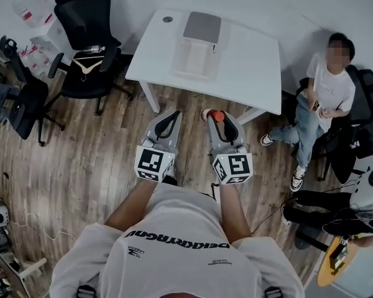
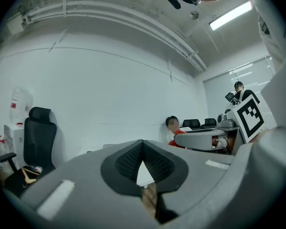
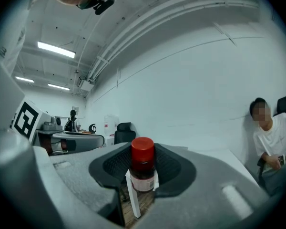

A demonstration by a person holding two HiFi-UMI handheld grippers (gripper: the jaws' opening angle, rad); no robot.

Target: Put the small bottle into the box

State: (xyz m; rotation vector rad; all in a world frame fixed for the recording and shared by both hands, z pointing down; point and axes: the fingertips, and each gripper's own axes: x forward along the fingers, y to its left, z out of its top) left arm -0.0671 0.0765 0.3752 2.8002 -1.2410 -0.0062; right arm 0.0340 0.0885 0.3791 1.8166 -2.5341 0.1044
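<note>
The small bottle [image 1: 217,115], brown with a red cap and a white label, stands upright between the jaws of my right gripper [image 1: 219,120], which is shut on it. In the right gripper view the small bottle [image 3: 143,168] fills the middle between the black pads [image 3: 171,168]. The box [image 1: 198,45], white with a grey lid part, sits on the white table [image 1: 252,67] ahead of both grippers. My left gripper [image 1: 171,115] hovers beside the right one over the wooden floor, its jaws shut with nothing in them; in its own view the left gripper's [image 2: 142,149] tips meet.
A person [image 1: 326,89] sits on a chair at the table's right end. Black office chairs [image 1: 87,39] stand to the left of the table. More chairs and gear [image 1: 360,197] crowd the right side, with cables and equipment [image 1: 0,222] at the left edge.
</note>
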